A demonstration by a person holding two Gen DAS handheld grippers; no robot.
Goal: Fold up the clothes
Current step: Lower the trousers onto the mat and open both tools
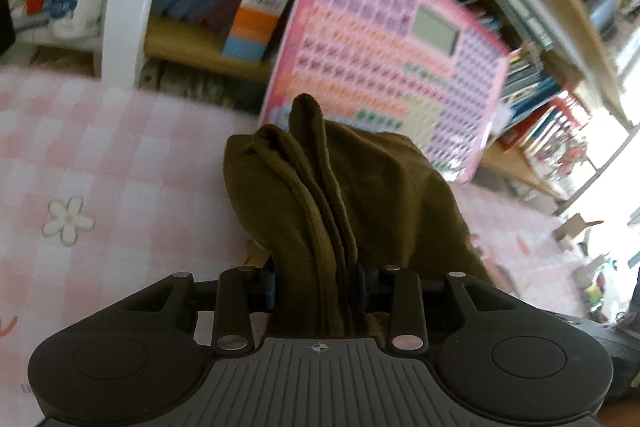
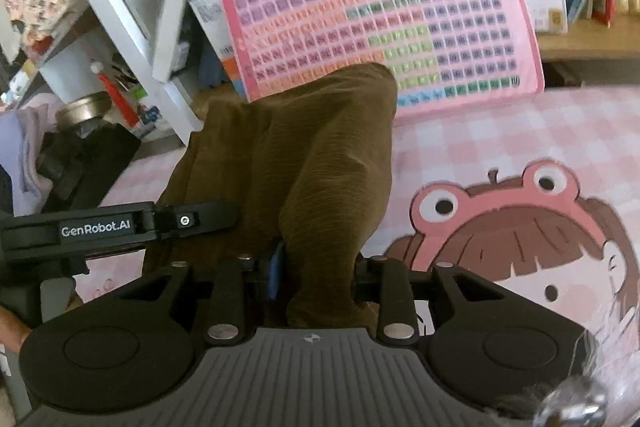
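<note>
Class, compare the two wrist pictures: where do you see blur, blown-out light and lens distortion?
Left wrist view: the pink button board and books are smeared by motion blur, the right edge is blown out white, and the shelves curve with fisheye bending; the olive garment stays fairly sharp. Right wrist view: the background is blurred too, the cartoon table cover is sharper, and a glare smear sits bottom right.

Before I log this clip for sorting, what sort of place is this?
Probably a home, perhaps a child's room or study corner. An olive-brown garment is held over a pink checked cartoon cloth, with a pink button-grid learning toy leaning against wooden shelves crammed with books.
</note>
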